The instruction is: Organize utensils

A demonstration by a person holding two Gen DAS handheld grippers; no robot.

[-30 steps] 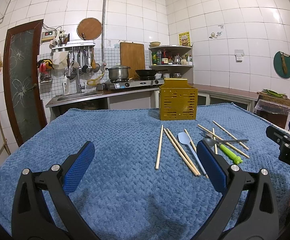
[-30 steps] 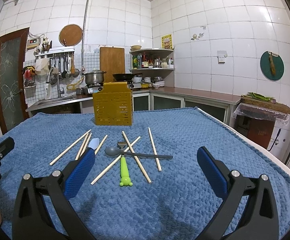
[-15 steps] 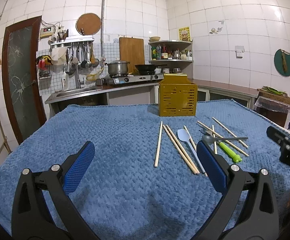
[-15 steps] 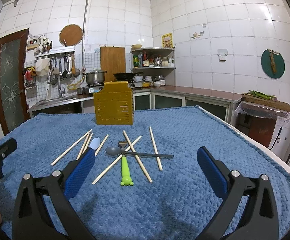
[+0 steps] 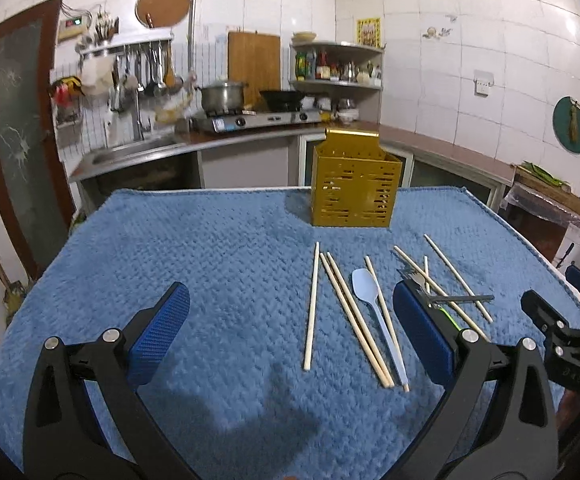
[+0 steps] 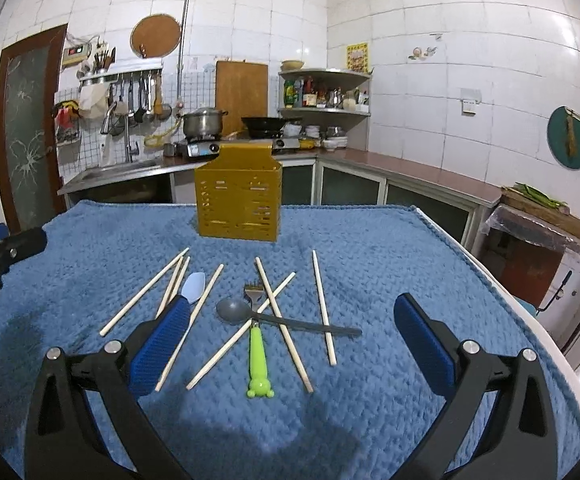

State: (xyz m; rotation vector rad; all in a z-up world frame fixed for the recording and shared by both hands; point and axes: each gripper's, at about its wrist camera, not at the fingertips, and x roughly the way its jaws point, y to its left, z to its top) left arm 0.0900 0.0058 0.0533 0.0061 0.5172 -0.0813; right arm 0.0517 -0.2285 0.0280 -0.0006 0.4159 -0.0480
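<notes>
Blue cloth fills the left view, chopsticks lying lengthwise ahead-right of the wide-open left gripper, yellow holder beyond; from the right view, the wide-open right gripper hovers nearer, green-handled fork pointing away between its jaws, open cloth around

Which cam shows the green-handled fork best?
Right wrist: the green-handled fork lies in full view, tines to bear-shaped end. Left wrist shows only its tines and a sliver of handle behind one of the left gripper's fingers.
</notes>
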